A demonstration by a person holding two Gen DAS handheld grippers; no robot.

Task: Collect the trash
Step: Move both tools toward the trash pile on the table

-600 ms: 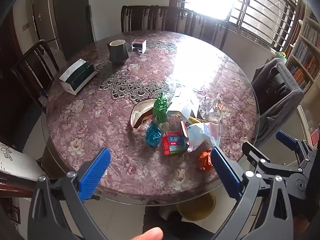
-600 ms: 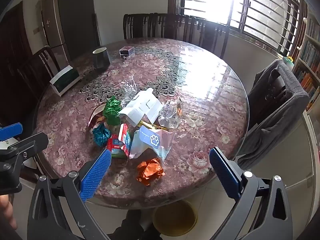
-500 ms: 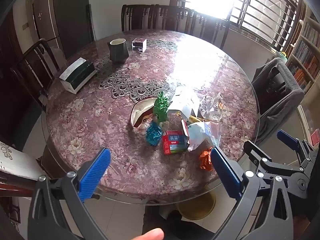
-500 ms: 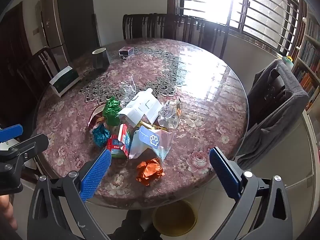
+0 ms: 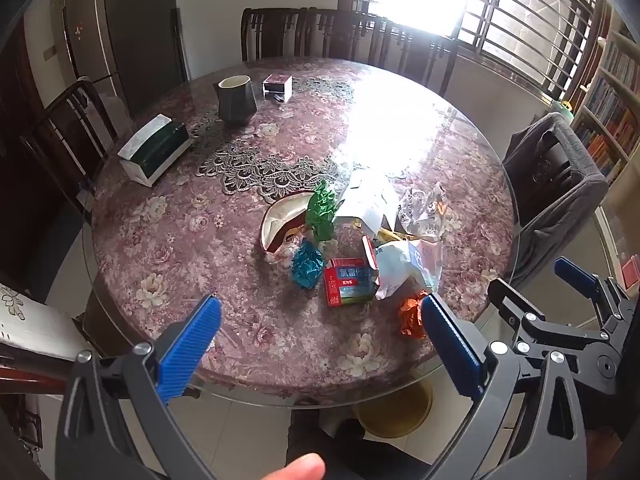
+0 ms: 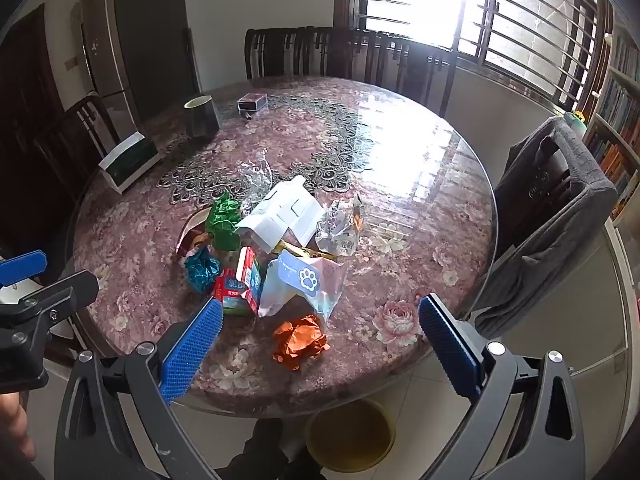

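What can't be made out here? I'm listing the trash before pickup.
- Bin: both views, far part hidden by the table edge; contents unseen.
- Orange wrapper: left view, partly behind a gripper finger.
- Red box print: too small to read.
- Yellow packet: mostly buried under white carton and pouch.

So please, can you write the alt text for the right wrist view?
A pile of trash lies near the front edge of a round floral table, an orange crumpled wrapper nearest. The open, empty right claw hovers above it; a yellow bin stands under the table.
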